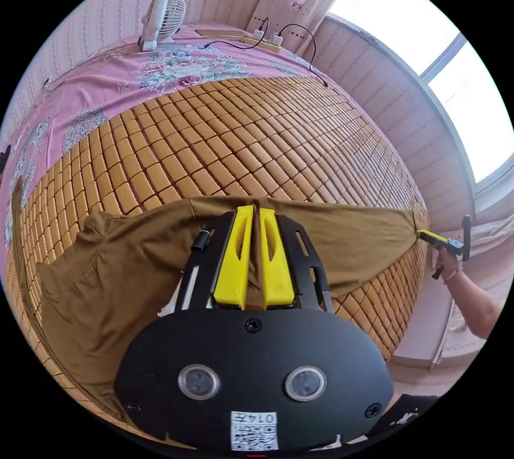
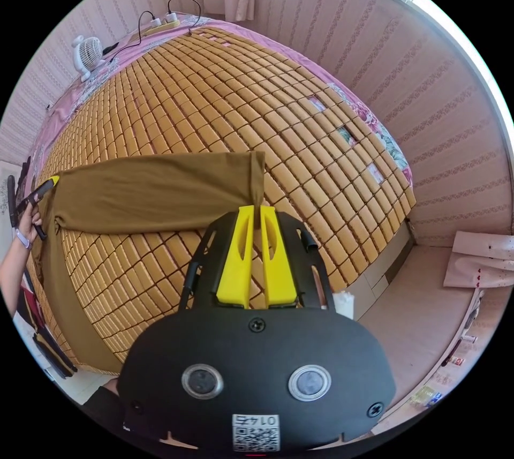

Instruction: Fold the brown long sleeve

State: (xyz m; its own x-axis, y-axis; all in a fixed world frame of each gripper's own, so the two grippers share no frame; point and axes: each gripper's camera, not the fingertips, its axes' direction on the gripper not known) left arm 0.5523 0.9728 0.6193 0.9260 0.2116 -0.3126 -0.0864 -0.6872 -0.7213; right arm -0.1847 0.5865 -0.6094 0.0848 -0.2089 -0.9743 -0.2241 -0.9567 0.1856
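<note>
1. The left claw (image 1: 256,211), seen in the left gripper view, was clenched on the upper edge of the brown long sleeve (image 1: 123,277), cloth pinched between both yellow jaws at the 6 o'clock side of centre.
2. The garment lay spread across a bamboo mat (image 1: 230,137) on the bed, its body bunched toward 8 o'clock and one sleeve drawn taut toward 3 o'clock.
3. At 3 o'clock, the right claw (image 1: 428,236) gripped that sleeve's end, a hand (image 1: 448,265) behind it.
4. In the right gripper view, the right claw (image 2: 257,210) was clamped on the sleeve cuff, the brown long sleeve (image 2: 155,191) stretching away to 9 o'clock.
5. There the left claw (image 2: 51,182) held the cloth, a hand (image 2: 27,228) on its grip.
6. A white fan (image 1: 160,17) stood on the pink floral sheet (image 1: 96,78) at 11 o'clock in the left gripper view, with a power strip (image 1: 262,41) at 12 o'clock.
</note>
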